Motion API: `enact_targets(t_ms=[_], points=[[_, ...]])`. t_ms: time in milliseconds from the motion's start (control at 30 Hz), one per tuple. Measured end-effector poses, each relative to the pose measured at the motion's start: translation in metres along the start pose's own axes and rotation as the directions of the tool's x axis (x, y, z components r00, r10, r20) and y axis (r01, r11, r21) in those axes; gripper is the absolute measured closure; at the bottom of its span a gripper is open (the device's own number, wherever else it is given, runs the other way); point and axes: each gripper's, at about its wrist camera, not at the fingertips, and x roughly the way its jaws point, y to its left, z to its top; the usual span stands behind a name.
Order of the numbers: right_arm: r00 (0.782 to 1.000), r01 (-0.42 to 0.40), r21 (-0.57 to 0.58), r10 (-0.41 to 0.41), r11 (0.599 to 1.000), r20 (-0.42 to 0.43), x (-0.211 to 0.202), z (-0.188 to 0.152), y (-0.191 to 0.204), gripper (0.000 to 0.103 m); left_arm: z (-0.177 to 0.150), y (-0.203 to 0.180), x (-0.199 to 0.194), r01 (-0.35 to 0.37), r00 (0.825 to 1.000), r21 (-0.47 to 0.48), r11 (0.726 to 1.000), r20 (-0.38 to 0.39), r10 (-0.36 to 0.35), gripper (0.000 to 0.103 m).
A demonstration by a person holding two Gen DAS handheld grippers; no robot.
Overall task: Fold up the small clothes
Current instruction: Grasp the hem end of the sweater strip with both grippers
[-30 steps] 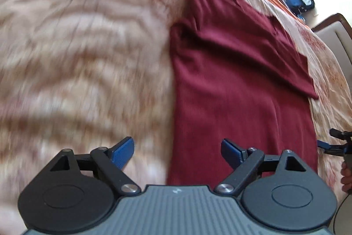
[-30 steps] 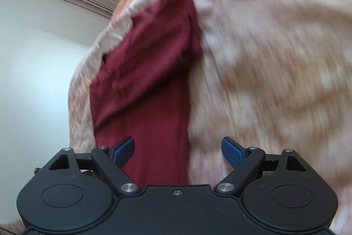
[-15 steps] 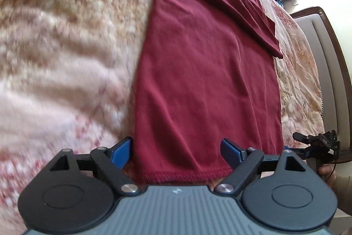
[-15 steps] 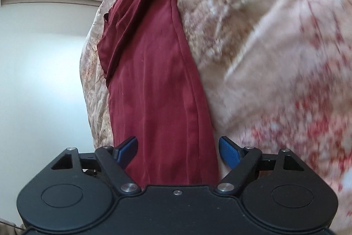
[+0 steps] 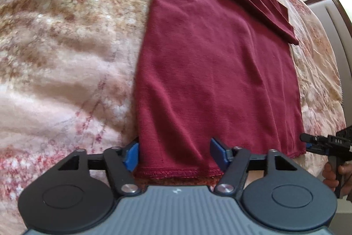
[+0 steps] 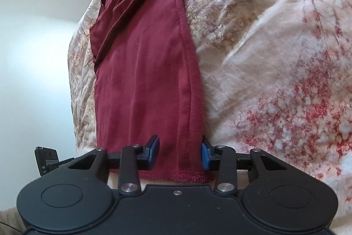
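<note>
Maroon shirt [image 5: 215, 72] flat on bedspread [image 5: 66, 47], sleeves already folded in. Left gripper [image 5: 173, 154] and right gripper [image 6: 180, 152] spread astride hem corners near bed's near edge; lengthwise fold pending.

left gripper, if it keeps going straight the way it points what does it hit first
Most likely the maroon shirt: the left gripper is open with its fingers straddling the hem's corner, so the fabric lying on the bedspread comes first. How high it sits above the cloth is unclear.

Each wrist camera looks forward along its fingers, low and close at the near hem of the maroon shirt [image 5: 215, 72] [image 6: 145, 72], which both views share from opposite corners.
</note>
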Motion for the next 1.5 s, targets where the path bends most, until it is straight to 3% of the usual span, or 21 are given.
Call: enact_targets(t_ms=[533, 800, 833, 900, 933, 967, 1200, 1267, 1333, 1500], points=[[0.999, 0.04, -0.003, -0.04, 0.999, -0.034, 0.016, 0.006, 0.013, 0.06, 0.0, 0.009, -0.009, 0.001, 1.0, -0.007, 1.0, -0.012, -0.001, 0.04], [0.997, 0.057, -0.028, -0.058, 0.998, -0.054, 0.023, 0.009, 0.02, 0.047, 0.0, 0.011, -0.002, 0.022, 0.999, -0.016, 1.0, -0.025, -0.022, 0.038], [0.997, 0.058, -0.043, -0.06, 0.997, -0.055, 0.024, 0.009, 0.022, 0.05, 0.0, 0.011, -0.002, 0.023, 0.999, -0.018, 1.0, -0.027, -0.024, 0.038], [0.996, 0.07, -0.067, -0.074, 0.995, -0.053, 0.023, 0.008, 0.025, 0.072, 0.0, 0.012, -0.002, 0.028, 0.999, -0.015, 0.999, -0.025, -0.029, 0.04], [0.995, 0.081, -0.077, -0.085, 0.994, -0.052, 0.023, 0.007, 0.026, 0.087, -0.001, 0.013, -0.003, 0.026, 0.999, -0.015, 1.0, -0.021, -0.026, 0.046], [0.994, 0.089, -0.08, -0.094, 0.993, -0.052, 0.022, 0.006, 0.025, 0.089, -0.001, 0.015, -0.005, 0.022, 1.0, -0.018, 1.0, -0.02, -0.022, 0.053], [0.996, 0.08, -0.011, -0.081, 0.997, -0.031, 0.013, 0.001, 0.017, 0.089, -0.003, 0.033, -0.009, 0.064, 0.998, -0.09, 0.994, -0.004, -0.064, 0.067], [0.995, 0.093, -0.025, -0.093, 0.995, -0.027, 0.014, 0.0, 0.02, 0.092, -0.003, 0.03, -0.008, 0.048, 0.999, -0.059, 0.997, -0.01, -0.048, 0.083], [0.994, 0.107, -0.053, -0.109, 0.993, -0.021, 0.013, -0.001, 0.024, 0.095, -0.003, 0.025, -0.012, 0.044, 0.999, -0.035, 0.998, -0.009, -0.044, 0.093], [0.998, 0.061, -0.109, -0.063, 0.992, -0.012, -0.01, -0.001, 0.034, 0.097, -0.01, 0.015, -0.036, 0.099, 0.995, 0.015, 0.995, 0.024, -0.099, 0.097]])
